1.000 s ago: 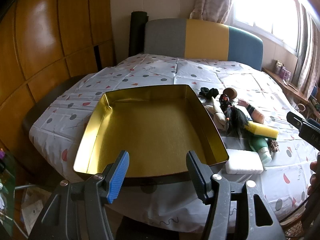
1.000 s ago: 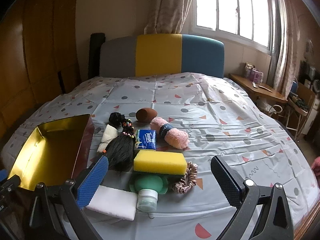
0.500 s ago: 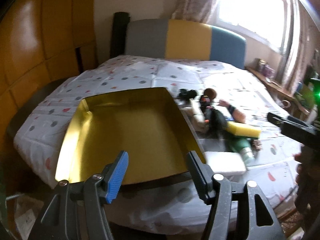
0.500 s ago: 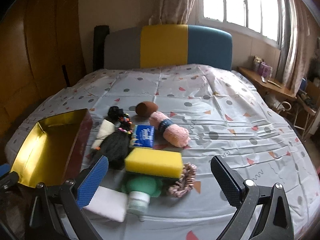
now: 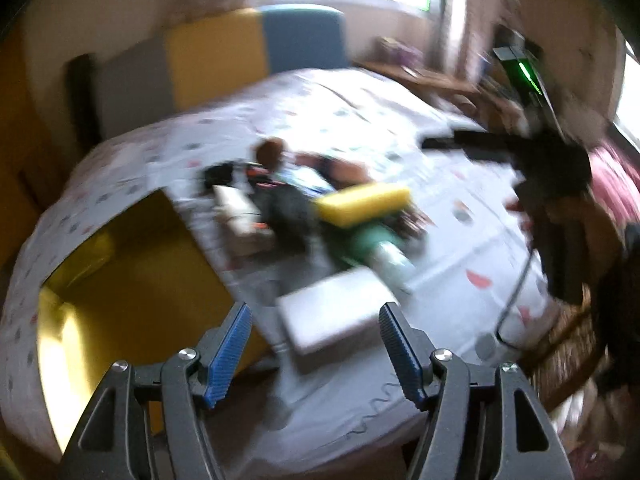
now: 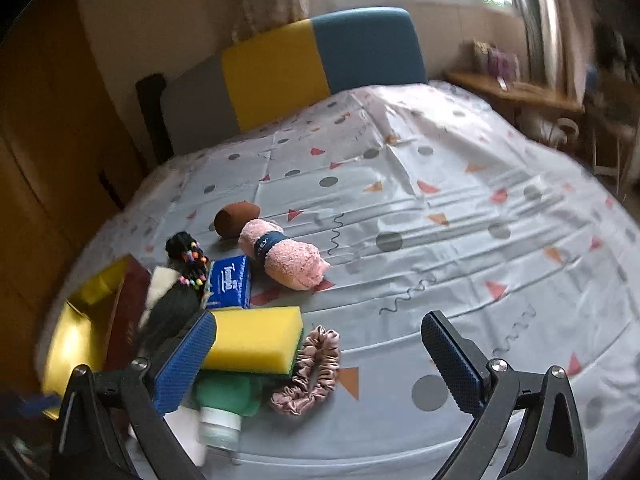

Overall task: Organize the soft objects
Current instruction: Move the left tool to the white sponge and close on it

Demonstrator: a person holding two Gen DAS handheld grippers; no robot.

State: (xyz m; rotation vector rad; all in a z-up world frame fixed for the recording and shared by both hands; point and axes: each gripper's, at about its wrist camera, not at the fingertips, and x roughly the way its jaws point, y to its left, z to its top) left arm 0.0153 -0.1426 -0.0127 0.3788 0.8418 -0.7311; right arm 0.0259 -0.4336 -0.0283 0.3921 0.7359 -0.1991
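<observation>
A: Setting. A bed with a grey sheet printed with dots and triangles; behind it a headboard in grey, yellow and blue panels, with a window and curtains above.

B: And the soft objects?

A: Clustered near the bed's near-left corner. In my right wrist view: a yellow sponge lying on top of a green bottle with a pale cap; a pink scrunchie just beside the sponge's right end; a blue tissue pack behind the sponge; a rolled pink towel with a dark band, to the right of the pack; a brown rounded item just behind the towel; a black hairpiece with coloured beads to the left.

B: The container?

A: A gold-lined tin, open and lying on the bed left of the cluster. In my left wrist view, which is blurred, a white block lies just right of the tin's near corner.

B: State of your tongs?

A: My left gripper stands wide, its jaws having just been opening, with nothing clamped; the white block appears beyond the gap, apart from the pads. My right gripper is also spread wide and holds nothing; its left pad overlaps the sponge's end in view, and I cannot tell whether it touches.
</observation>
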